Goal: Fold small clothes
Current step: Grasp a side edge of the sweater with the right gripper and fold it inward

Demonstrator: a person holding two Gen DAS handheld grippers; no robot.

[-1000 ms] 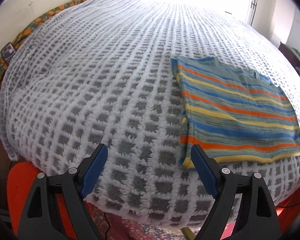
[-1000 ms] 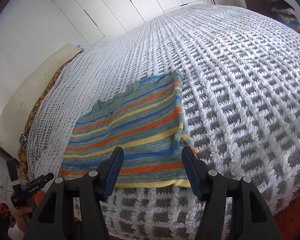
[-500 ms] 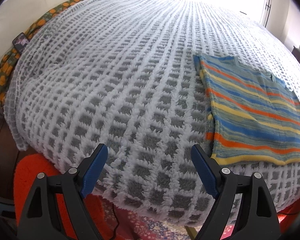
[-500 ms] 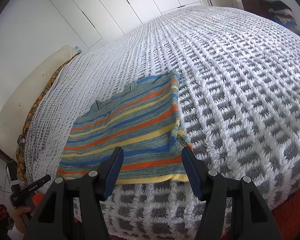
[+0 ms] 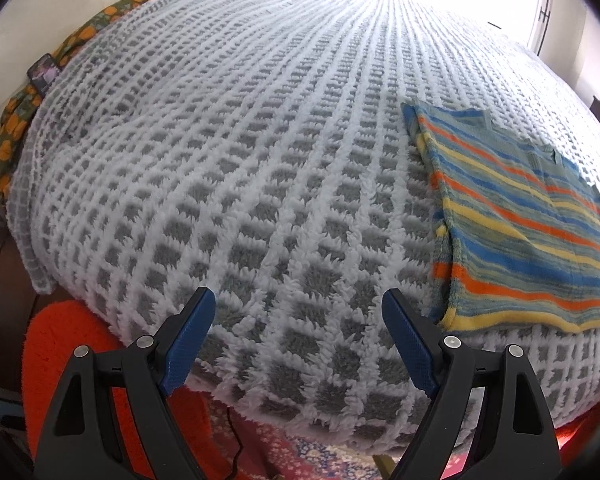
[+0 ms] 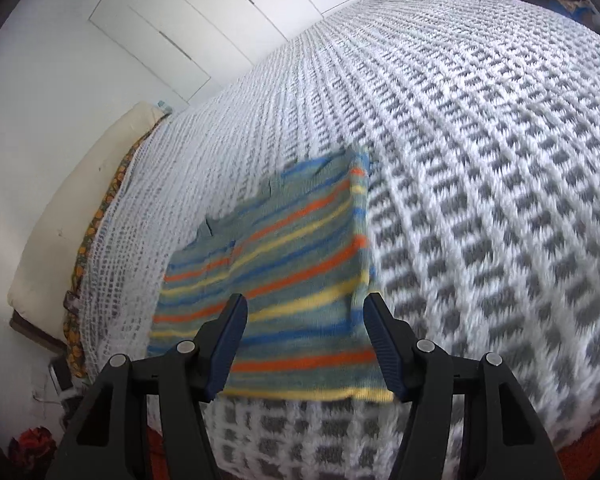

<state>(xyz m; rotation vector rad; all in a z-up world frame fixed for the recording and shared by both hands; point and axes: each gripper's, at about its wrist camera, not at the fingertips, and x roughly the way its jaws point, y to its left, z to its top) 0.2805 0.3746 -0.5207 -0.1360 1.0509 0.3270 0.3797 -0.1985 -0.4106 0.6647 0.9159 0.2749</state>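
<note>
Left wrist view: most of the frame is filled by the white-and-grey waffle blanket (image 5: 228,184) covering the bed. A floral sheet edge (image 5: 8,148) is seen along the far left, an orange rug (image 5: 56,344) at the near corner.

The striped garment (image 5: 516,232) is laid flat on the blanket, near the front edge of the bed, already folded to a rough rectangle with neckline ribbing visible at the far side. It is not held by either tool.

Change over the last second: in the left view the garment has slid from centre-right out toward the right edge, so the left gripper (image 5: 298,336) has been swung away from it. In the right view the garment (image 6: 284,280) is now seen larger and motion-blurred, so the right gripper (image 6: 304,340) is judged to be closing in on it. Meaning for the task: a re-grasp for a further fold, or a pickup of the folded piece, is probably being set up; which one cannot be told.

Fingers: left jaws are spread wide, nothing between them, only blanket beyond. Right jaws are parted to a medium gap, empty, no cloth pinched.

Relation: the garment's near hem is framed between the right fingers (image 6: 230,340), apart from the pads. The left fingers (image 5: 410,344) sit just left of the garment's near-left corner, not touching.
</note>
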